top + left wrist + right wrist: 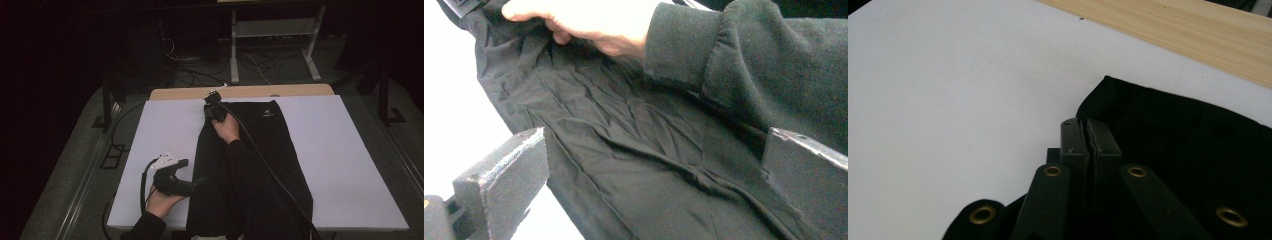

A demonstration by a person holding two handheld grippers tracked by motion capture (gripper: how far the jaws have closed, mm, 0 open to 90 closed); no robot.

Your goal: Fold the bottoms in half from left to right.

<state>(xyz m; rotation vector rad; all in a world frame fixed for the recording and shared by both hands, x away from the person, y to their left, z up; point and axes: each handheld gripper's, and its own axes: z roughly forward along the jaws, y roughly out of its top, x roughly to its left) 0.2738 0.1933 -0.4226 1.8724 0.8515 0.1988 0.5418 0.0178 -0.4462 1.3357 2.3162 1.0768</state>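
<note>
A black garment (pixel 280 150) lies lengthwise on a white board (pixel 350 150), a small white logo near its far end. My right gripper (pixel 214 107) is at the garment's far left corner. In the right gripper view its jaws (pixel 1087 122) are pressed together with the black fabric (pixel 1173 135) pinched at its edge. My left gripper (pixel 197 181) sits at the garment's near left edge. In the left gripper view it (pixel 656 135) stands open, the wrinkled fabric (pixel 624 150) lying between the wide jaws. The person's right hand (pixel 589 20) and dark sleeve (pixel 749 60) cross the cloth.
The board rests on a wooden table whose far edge (pixel 250 92) shows behind it. Bare white board (pixel 948 75) lies left and right of the garment. A metal stand (pixel 272 30) and loose cables (pixel 195 70) sit on the dark floor beyond the table.
</note>
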